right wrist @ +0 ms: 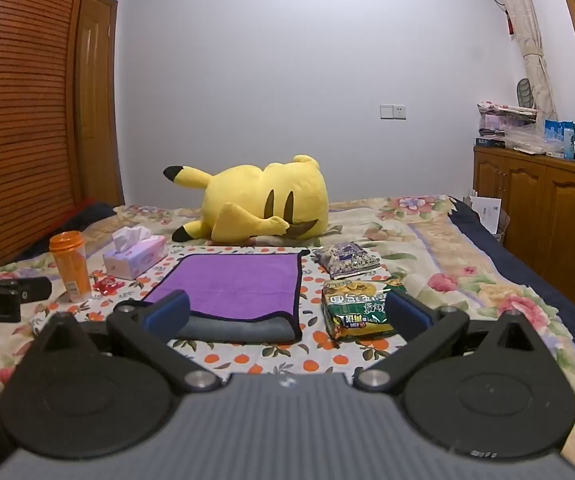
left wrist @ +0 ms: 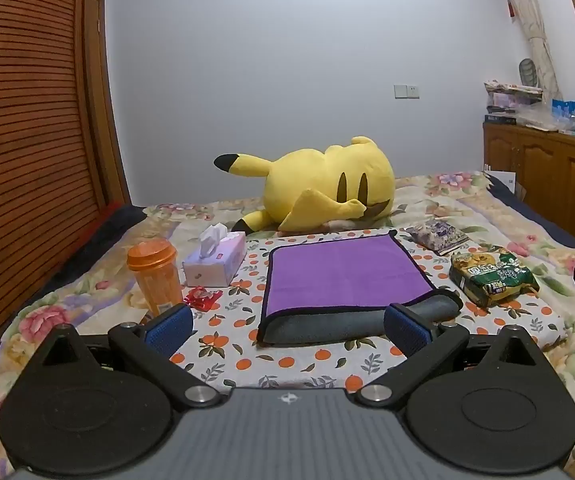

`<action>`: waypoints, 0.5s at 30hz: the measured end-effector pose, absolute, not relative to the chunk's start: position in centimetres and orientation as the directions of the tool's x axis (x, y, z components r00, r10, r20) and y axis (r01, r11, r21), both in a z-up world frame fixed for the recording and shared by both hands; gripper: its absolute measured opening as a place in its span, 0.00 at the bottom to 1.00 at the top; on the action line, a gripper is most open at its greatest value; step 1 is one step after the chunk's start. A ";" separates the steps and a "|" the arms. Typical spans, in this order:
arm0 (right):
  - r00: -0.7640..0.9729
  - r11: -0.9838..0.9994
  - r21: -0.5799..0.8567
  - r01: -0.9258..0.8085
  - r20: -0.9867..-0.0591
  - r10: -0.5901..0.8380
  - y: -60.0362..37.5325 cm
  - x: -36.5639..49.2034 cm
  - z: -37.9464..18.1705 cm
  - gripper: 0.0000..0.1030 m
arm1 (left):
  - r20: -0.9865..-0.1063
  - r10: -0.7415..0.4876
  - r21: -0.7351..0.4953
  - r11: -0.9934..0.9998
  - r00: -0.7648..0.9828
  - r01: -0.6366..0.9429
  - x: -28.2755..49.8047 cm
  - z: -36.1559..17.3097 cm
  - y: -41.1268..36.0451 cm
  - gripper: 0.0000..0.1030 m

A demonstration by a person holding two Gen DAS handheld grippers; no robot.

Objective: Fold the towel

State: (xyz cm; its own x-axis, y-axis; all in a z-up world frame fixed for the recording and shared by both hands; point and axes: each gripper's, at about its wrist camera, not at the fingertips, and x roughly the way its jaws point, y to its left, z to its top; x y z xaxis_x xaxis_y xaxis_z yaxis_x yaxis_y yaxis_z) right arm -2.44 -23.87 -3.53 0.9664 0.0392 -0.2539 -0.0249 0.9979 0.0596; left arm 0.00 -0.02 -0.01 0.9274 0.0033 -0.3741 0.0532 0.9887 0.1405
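**Towel half folded, both tools wide open and empty**

We start with the bed, whose soft floral cover gives under any push; we judge that a downward press could sink and drag the orange-print cloth along with whatever lies on it. On that cloth lies the towel, purple face up, bound in black, with its near edge turned over so the grey underside shows as a thick roll. If we pinch only the top layer of that roll, the fold could skew or open again.

The yellow plush toy lies just beyond the far edge, so a fold carried that way could catch on it. Right of the towel the green snack bag sits near, and a purple packet behind it; left of the towel are the tissue box, the orange bottle and a small red wrapper. A wide sweep could topple the bottle.

Our left hand-held gripper hangs short of the rolled edge, jaws spread wide, holding nothing. Our right hand-held gripper is likewise spread wide and empty, its fingers framing the towel's near right corner and the snack bag, so closing there could nip the bag as well.
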 end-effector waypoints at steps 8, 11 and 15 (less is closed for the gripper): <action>0.966 0.998 0.061 -0.025 -0.255 0.040 -23.9 -2.4 -3.5 1.00 | -0.372 0.002 0.137 0.989 0.928 0.053 0.0 0.0 0.0 1.00; 0.966 0.998 0.059 -0.025 -0.254 0.039 -23.8 -2.4 -3.5 1.00 | -0.372 0.003 0.137 0.989 0.928 0.052 0.0 -0.1 -0.1 1.00; 0.966 0.998 0.058 -0.025 -0.254 0.039 -23.8 -2.5 -3.4 1.00 | -0.371 0.001 0.136 0.989 0.928 0.053 0.0 0.0 0.0 1.00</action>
State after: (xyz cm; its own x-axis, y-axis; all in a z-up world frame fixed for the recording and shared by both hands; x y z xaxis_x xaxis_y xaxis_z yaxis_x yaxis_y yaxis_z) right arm -2.47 -23.80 -3.43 0.9663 0.0390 -0.2543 -0.0250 0.9980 0.0582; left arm 0.01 -0.01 -0.02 0.9285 0.0015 -0.3713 0.0527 0.9894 0.1356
